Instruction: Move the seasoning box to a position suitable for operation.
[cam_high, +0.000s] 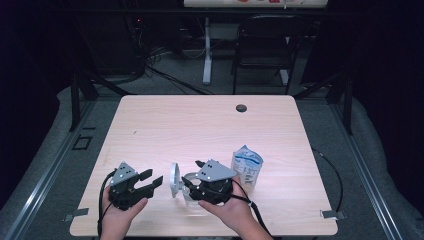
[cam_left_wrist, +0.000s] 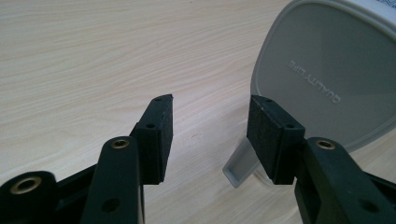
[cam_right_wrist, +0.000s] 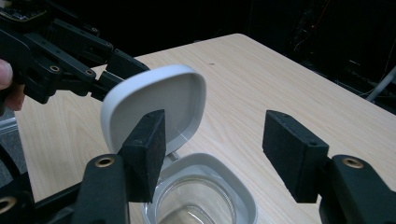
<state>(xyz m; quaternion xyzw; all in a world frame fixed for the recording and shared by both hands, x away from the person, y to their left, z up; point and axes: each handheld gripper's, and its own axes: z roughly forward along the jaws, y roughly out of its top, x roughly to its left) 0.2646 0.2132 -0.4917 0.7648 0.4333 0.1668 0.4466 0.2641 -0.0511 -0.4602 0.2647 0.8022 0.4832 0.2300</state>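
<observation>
1. Both grippers are being held low over the near part of the wooden table (cam_high: 200, 125): the left gripper (cam_high: 152, 181) is being kept with its jaws apart and nothing between them, and the right gripper (cam_right_wrist: 212, 154) is likewise being held with its jaws wide apart and clamped on nothing.
2. A clear container (cam_right_wrist: 198, 205) with a grey rim is being looked down into from the right gripper view, lying on the table below and between the right jaws; its hinged grey lid (cam_right_wrist: 156, 105) is being shown standing open and tilted up.
3. From the left gripper view the lid's outer face (cam_left_wrist: 327, 74) is being seen just beyond the right-hand jaw, with raised lettering on it, and a small grey tab (cam_left_wrist: 240, 165) is being partly covered by that jaw.
4. Whether either jaw is touching the lid or the container is not being made clear by the pictures.
5. In the high view the container is being largely hidden under the right gripper (cam_high: 192, 184) and the hand (cam_high: 227, 210) holding it, so its lower body is being cut off from sight.
6. A white and blue plastic pouch (cam_high: 246, 167) is being seen standing just beside the right gripper, on its far right side; its print is too small to be read.
7. Beyond the table a dark folding chair (cam_high: 265, 45) is being shown in dim surroundings.
</observation>
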